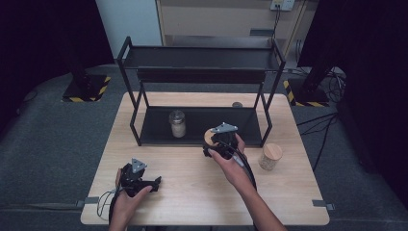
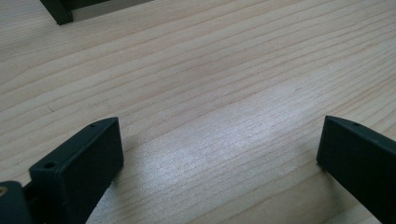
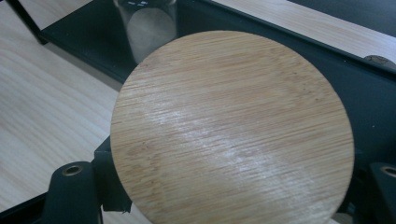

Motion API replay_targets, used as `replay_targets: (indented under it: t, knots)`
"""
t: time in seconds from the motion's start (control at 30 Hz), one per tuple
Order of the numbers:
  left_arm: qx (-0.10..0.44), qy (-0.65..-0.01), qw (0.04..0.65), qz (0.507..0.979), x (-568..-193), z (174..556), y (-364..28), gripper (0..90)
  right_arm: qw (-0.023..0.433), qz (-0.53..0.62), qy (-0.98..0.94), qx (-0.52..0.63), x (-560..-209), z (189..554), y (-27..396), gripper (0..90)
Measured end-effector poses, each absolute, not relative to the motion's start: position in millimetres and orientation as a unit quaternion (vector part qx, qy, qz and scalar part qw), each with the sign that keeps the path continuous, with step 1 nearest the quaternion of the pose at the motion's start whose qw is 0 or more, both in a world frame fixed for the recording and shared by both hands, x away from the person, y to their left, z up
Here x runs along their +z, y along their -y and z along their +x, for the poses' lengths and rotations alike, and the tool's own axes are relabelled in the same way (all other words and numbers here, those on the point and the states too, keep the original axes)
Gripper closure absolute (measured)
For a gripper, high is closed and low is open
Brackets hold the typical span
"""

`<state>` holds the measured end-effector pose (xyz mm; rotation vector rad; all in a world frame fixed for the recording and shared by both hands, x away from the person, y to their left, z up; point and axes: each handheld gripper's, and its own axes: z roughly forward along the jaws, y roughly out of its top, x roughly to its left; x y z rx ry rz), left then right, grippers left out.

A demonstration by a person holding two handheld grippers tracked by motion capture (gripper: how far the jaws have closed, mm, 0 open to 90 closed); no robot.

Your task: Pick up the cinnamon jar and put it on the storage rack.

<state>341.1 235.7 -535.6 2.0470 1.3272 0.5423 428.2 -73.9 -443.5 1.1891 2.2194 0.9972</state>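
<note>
**Jar held at the shelf's front edge, lower tier just beyond**

A jar (image 3: pixel 232 128) with a round wooden lid is pinched in the right gripper (image 1: pixel 220 144), whose jaws are pressed against its sides below the lid. In the high view it is carried just in front of the black rack (image 1: pixel 199 57), at the front rim of the lower tier. The jar appears to be upright, its long axis vertical, though its body is hidden under the lid in the right gripper view and this cannot be confirmed.

The relation that matters is forward: the lower tier lies directly ahead of the held jar. A glass jar (image 1: pixel 177 123) already stands on that tier, ahead and to the left, so free room is judged to lie ahead and to the right. Another lidded jar (image 1: pixel 270 156) stands on the table (image 1: pixel 159 192), to the right of the right hand.

The left gripper (image 1: pixel 144 182) is rested near the table's front left, well apart from the rack, its jaws spread with nothing between them. The right hand is clearly the nearer one.
</note>
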Motion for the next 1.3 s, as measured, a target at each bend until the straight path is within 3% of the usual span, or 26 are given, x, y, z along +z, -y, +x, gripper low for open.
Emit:
replay_targets:
  t: [1.3]
  knots:
    - [0.206, -0.504, 0.316, 0.777, -536, 341, -236, 0.0, 0.227, 0.481, -0.775, 0.342, -449, 511, 59, 25.1]
